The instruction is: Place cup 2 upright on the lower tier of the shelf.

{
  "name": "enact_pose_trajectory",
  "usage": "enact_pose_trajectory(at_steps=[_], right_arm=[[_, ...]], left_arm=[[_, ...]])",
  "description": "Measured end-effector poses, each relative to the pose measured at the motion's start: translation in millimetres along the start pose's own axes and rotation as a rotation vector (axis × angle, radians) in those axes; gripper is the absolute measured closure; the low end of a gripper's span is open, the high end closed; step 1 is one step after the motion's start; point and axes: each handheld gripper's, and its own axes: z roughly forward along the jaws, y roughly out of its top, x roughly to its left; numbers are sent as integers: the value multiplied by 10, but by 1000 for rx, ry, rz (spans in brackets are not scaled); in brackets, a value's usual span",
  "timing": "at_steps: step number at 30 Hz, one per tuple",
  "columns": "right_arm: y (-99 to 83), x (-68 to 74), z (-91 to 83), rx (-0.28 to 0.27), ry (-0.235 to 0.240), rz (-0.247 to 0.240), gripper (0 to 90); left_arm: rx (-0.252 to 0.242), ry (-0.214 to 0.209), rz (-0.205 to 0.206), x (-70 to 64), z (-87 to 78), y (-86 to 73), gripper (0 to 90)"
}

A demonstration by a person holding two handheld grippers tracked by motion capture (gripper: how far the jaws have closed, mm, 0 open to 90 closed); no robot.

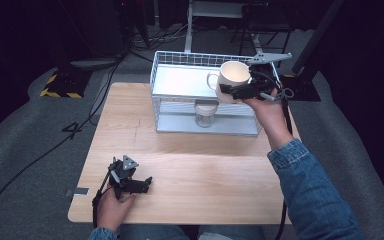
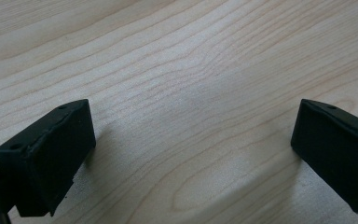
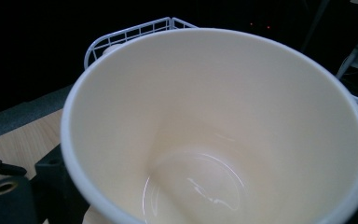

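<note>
Pinching the cream mug [image 1: 234,76] by its side, mouth tilted up, the right gripper [image 1: 245,91] holds it over the white wire rack's [image 1: 180,58] right end, while the spread left gripper [image 1: 139,185] rests far off on the table [image 1: 205,165].

High view overlooks table [image 1: 190,165], left gripper view skims tabletop, right gripper view inside mug [image 3: 205,121]
</note>
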Motion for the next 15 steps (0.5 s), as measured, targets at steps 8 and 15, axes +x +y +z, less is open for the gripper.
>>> enact_pose_trajectory(at_steps=[8, 15], right_arm=[[102, -99, 250, 1, -35, 4, 91], [101, -217, 390, 10, -46, 44, 91]], left_arm=[[-1, -5, -3, 2, 7, 5, 1], [-1, -5, -3, 3, 7, 5, 1]])
